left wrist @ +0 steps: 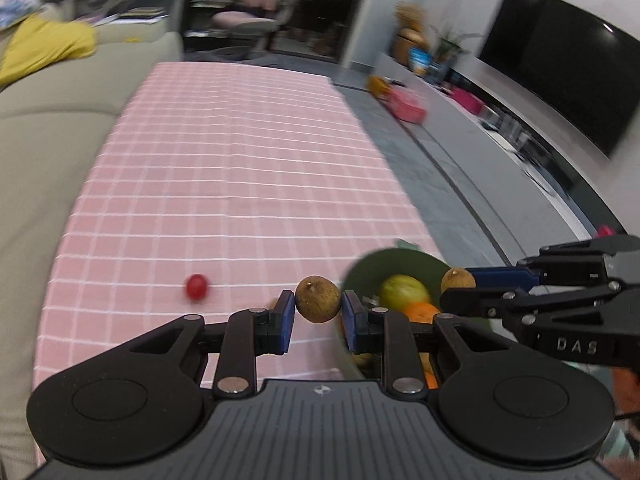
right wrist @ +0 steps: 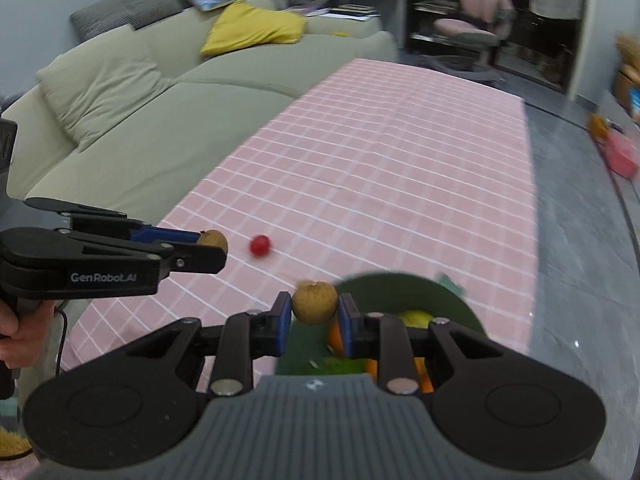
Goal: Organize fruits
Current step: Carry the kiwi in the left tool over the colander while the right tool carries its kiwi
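Note:
My left gripper (left wrist: 318,305) is shut on a small brown round fruit (left wrist: 318,298), held above the pink checked tablecloth (left wrist: 240,184). My right gripper (right wrist: 315,308) is shut on a second brown round fruit (right wrist: 315,302), over the near left rim of a green bowl (right wrist: 404,282). The bowl (left wrist: 400,258) holds a yellow-green fruit (left wrist: 404,290) and oranges (left wrist: 422,312). A small red fruit (left wrist: 196,287) lies loose on the cloth, left of both grippers (right wrist: 260,245). The left gripper (right wrist: 212,245) also shows in the right wrist view, a hand on its handle.
A beige sofa (right wrist: 120,120) with a yellow cushion (right wrist: 252,30) runs along the table's left side. Dark floor (left wrist: 440,152) lies to the right, with a TV (left wrist: 560,80) and a low shelf beyond. A pink chair (right wrist: 472,24) stands past the far end.

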### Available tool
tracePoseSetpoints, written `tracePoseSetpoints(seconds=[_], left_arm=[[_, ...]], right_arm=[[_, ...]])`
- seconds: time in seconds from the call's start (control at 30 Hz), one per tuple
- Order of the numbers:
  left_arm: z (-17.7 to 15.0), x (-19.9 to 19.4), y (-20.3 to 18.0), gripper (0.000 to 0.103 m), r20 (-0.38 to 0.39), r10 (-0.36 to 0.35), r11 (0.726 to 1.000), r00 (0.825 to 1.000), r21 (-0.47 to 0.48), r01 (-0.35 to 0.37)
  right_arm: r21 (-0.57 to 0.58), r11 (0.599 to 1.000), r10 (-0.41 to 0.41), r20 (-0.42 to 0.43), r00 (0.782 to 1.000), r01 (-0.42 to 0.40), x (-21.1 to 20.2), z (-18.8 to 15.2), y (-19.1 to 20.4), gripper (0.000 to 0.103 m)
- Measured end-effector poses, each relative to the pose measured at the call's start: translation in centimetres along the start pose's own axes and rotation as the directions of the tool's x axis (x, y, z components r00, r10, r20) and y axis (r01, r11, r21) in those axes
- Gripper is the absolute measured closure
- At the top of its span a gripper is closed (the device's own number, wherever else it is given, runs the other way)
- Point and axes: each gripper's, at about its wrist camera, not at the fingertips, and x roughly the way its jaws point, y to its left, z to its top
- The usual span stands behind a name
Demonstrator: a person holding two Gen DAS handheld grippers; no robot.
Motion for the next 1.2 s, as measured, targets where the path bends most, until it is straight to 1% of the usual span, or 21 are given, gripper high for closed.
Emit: tracePoseSetpoints(seconds=[0.13,0.27,0.37,0.5,0.67,0.77,0.97,1.2], left_arm=[[-0.7,1.2,-2.1,0.075,-0.040,-0.026,0.997,0.999,0.068,0.028],[-1.2,2.9,-3.4,0.075,-0.091,-0.050,0.994,0.995,0.096,0.059],[-1.3,4.2,-4.0,0.075,-0.131,-0.049,0.992,0.990,0.108,0.064],[-1.6,5.7,-3.8,0.075,-0.173,-0.046,0.993,0.984,0.101,0.064],[-1.3,7.0,-3.9,0.075,-0.201,-0.041,0.995,0.979,0.083,0.058],[-1.0,7.8,-3.9,0.075,-0.213,-0.046,0.995,0.976,0.076,0.063],[-0.7,9.7,-4.3,0.075,-0.235,-0.064,0.994,0.970,0.067,0.082],[-0.3,11.0,-4.4,0.075,-0.246,-0.087,0.993,0.965,0.060,0.104]], right_arm=[[0.052,0.998,-0.044,-0.009,0.999,0.045,-1.5,-2.3,-1.8,0.082],[0.099,0.993,-0.066,-0.046,0.997,0.070,-1.2,-4.0,-3.1,0.082],[0.114,0.990,-0.076,-0.073,0.994,0.084,-0.7,-5.0,-3.6,0.082],[0.077,0.989,-0.117,-0.101,0.988,0.125,-0.1,-6.5,-4.3,0.082],[0.060,0.990,-0.115,-0.147,0.982,0.125,1.4,-7.3,-5.1,0.082],[0.024,0.990,-0.134,-0.173,0.976,0.140,2.4,-7.4,-5.3,0.082],[0.020,0.991,-0.125,-0.222,0.967,0.133,4.2,-7.5,-6.7,0.082],[-0.060,0.990,-0.140,-0.264,0.954,0.129,6.3,-7.1,-7.1,0.082]])
